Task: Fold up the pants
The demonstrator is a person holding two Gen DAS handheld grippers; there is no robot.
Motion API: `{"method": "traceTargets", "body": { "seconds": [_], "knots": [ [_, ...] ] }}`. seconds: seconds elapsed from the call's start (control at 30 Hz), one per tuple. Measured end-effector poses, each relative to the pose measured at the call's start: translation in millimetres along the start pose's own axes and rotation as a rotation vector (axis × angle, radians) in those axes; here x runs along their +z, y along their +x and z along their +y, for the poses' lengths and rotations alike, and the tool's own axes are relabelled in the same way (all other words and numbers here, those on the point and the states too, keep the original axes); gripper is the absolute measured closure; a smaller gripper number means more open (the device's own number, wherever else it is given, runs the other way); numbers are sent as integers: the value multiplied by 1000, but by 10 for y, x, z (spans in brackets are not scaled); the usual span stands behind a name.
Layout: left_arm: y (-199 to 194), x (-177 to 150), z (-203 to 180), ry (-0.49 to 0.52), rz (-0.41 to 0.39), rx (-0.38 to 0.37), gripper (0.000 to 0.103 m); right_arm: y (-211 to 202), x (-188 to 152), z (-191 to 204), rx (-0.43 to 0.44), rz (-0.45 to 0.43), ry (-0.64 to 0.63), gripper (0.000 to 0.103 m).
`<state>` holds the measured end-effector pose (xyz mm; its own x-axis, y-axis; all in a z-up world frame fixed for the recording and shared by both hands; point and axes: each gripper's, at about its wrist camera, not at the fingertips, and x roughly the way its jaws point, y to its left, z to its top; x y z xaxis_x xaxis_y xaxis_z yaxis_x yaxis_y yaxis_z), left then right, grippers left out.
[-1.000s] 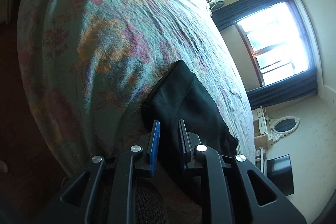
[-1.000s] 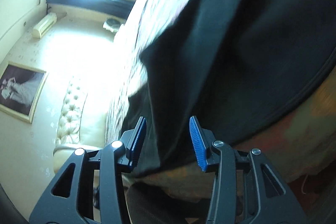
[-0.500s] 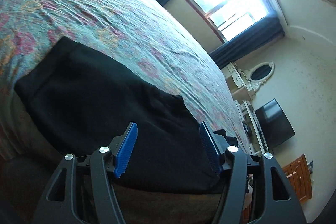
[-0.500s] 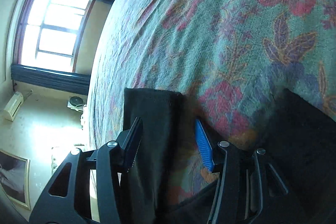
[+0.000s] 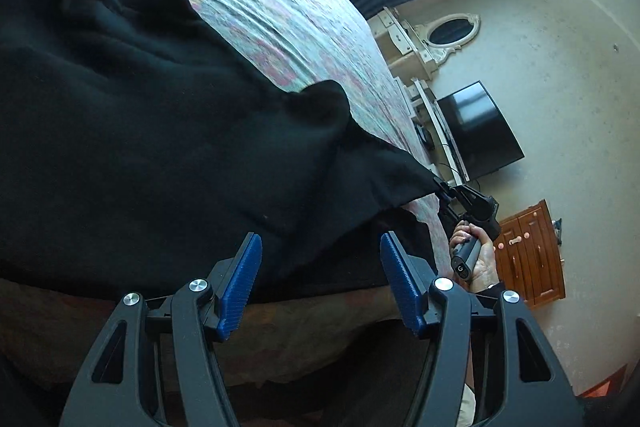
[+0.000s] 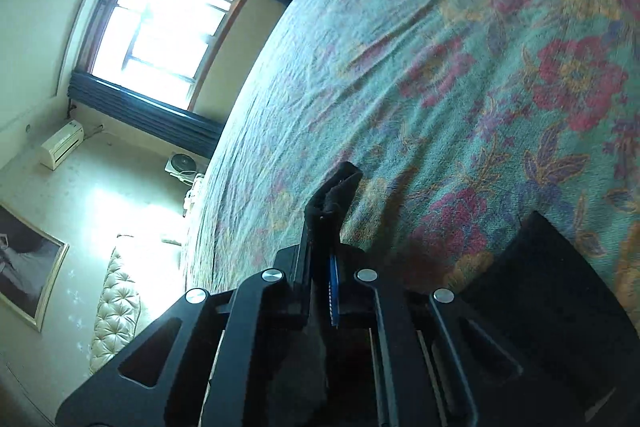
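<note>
Left gripper (image 5: 320,283): nearest the left camera, its jaws were spread wide and gripped nothing; it hung just off the near edge of the bed, seemingly lined up to take the near hem.
Pants (image 5: 152,131): black, lying on the bedspread at the near side of the bed, bunched and rumpled, not flat; the near edge draped over the bed's side between the blue pads (image 5: 240,287).
Right gripper (image 6: 322,267): jaws pressed together on a corner of the pants, a tuft of black cloth (image 6: 334,195) poking out past the tips.
Right hand (image 5: 474,255): seen from the left camera at the right, holding the gripper handle, the corner drawn taut and lifted off the bed, probably so the cloth could be stretched before a fold.
Bedspread (image 6: 460,67): floral, teal and pink, bare beyond the pants, leaving room to lay them out.
Far room: a television (image 5: 476,135) and an oval mirror (image 5: 450,31) stood by the right wall; a bright window (image 6: 168,23) lay beyond the bed.
Progress: judged early, since no neat fold showed.
</note>
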<state>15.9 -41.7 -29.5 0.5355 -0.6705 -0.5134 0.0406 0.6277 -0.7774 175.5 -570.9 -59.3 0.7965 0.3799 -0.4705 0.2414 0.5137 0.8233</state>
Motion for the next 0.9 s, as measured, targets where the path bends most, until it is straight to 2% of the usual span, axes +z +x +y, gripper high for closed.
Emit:
{"method": "traceTargets", "body": {
  "seconds": [0.13,0.3,0.4,0.5,0.57,0.67,0.9],
  "knots": [
    [225,-106,-40,-30,32,-29,42,-534,0,82,-2,-51,-55,97],
    [485,-222,-15,-103,68,-52,42,-921,3,-219,-2,-62,-38,97],
    [531,-232,-34,-95,55,-44,41,-977,-33,-406,1,-53,7,97],
    [492,-273,-50,-130,37,-56,39,-1010,-65,-488,6,-51,34,97],
    [459,-322,-80,-164,40,-84,39,-1080,-89,-480,23,-51,40,97],
    [497,-345,-114,-164,51,-97,38,-1149,-82,-437,48,-56,34,97],
    [690,-322,-95,-213,14,-60,38,-1234,-30,-293,99,-52,31,97]
  ]
}}
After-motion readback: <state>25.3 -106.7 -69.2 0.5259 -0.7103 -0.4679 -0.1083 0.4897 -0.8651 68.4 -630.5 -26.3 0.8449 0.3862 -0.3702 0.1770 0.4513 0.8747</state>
